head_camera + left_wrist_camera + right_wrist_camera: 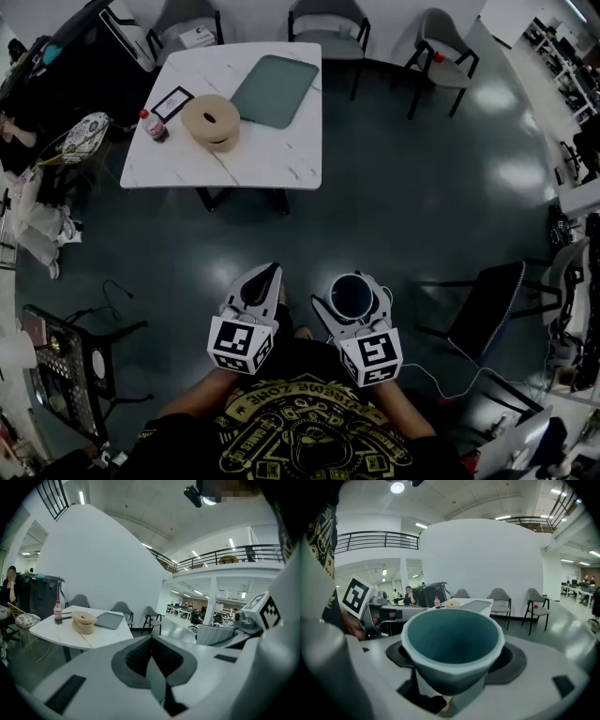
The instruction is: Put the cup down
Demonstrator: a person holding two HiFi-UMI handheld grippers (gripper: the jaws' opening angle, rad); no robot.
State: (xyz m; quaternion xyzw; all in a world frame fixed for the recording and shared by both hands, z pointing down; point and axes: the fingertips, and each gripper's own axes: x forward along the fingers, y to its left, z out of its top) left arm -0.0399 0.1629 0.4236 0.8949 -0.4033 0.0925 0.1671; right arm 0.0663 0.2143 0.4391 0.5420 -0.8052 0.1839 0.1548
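Observation:
A cup (351,296) with a pale rim and a teal inside sits upright between the jaws of my right gripper (352,292), which is shut on it close in front of my body, above the dark floor. In the right gripper view the cup (452,644) fills the middle, with the right gripper (454,662) holding its lower wall from both sides. Beside it, my left gripper (270,274) is shut with nothing held. In the left gripper view the left gripper (152,654) has its ribbed pads pressed together. The white table (272,155) stands well ahead of me.
On the table lie a grey-green tray (275,89), a tan ring-shaped roll (211,120), a small bottle (153,125) and a card. Grey chairs stand behind the table. A dark chair (487,309) is at my right, a wire cart (70,370) at my left. A person (28,220) sits far left.

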